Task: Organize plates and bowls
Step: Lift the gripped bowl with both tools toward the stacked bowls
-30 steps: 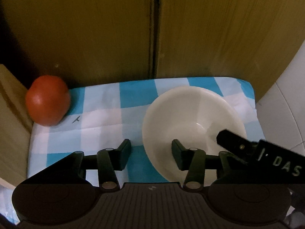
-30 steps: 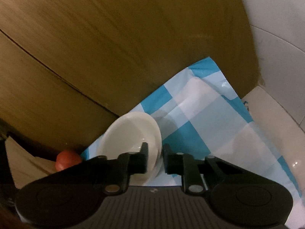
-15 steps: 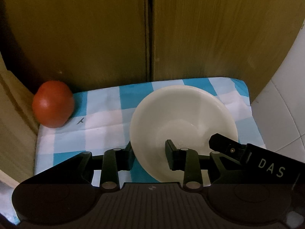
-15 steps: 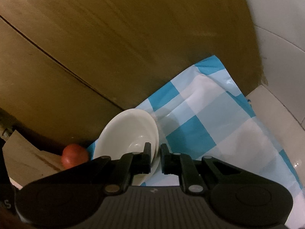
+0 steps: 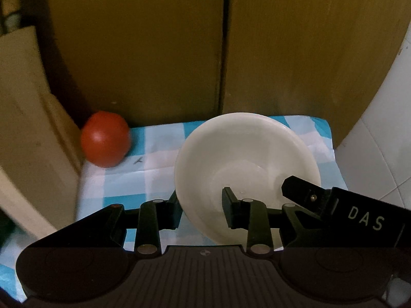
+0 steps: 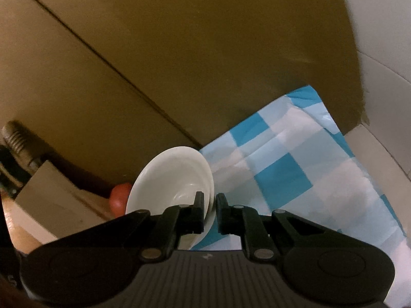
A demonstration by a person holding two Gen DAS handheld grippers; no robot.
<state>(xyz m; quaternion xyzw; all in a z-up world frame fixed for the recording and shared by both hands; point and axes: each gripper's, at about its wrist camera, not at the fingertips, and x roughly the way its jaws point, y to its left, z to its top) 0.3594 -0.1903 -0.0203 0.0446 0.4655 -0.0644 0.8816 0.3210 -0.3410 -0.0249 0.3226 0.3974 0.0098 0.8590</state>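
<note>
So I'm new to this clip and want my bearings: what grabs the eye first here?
The white bowl dominates: it sits mid-frame, tilted, with both claws shut on its rim, the left claw at its near edge and the right claw on its right edge. Next comes the red tomato, far left against the wooden doors, on the blue checked cloth.

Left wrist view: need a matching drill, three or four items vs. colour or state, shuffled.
Items:
1. bowl
2. tomato
3. cloth
4. right gripper

States:
A. blue and white checks
B. red, at the back left corner of the cloth
C. white, gripped at the rim from two sides
D. fingers shut on the bowl's rim

Pairs: 1-C, 2-B, 3-A, 4-D
</note>
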